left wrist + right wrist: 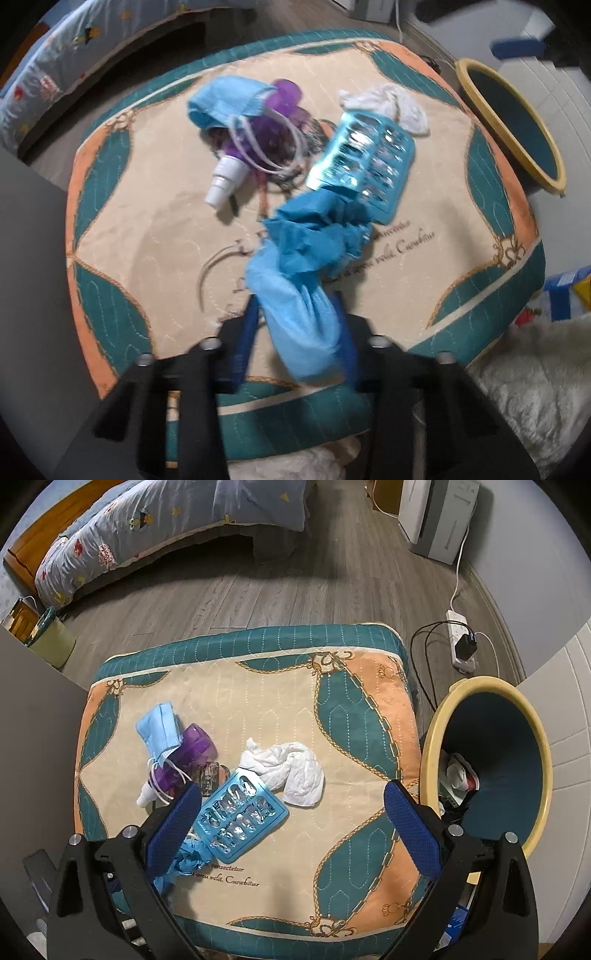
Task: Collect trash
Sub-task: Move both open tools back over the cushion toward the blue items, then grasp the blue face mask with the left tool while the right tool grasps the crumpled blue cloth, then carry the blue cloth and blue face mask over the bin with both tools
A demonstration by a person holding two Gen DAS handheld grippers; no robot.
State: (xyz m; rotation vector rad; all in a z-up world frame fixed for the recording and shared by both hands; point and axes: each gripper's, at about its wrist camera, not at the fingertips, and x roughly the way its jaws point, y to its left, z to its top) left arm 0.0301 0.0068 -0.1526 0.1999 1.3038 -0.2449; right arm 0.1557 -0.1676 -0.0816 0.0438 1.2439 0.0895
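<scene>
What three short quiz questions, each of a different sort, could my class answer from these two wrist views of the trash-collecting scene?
1. True or false: the left gripper is shut on the crumpled blue paper.
2. The right gripper is: A open, B shut on the white tissue.
3. Fill in: the yellow-rimmed bin stands beside the ____ cushion.

Key: 1 true; 2 A; 3 quilted.

The quilted cushion's right half (354,834) lies bare. A crumpled white tissue (291,771) and blue blister tray (240,819) crowd its middle.
</scene>
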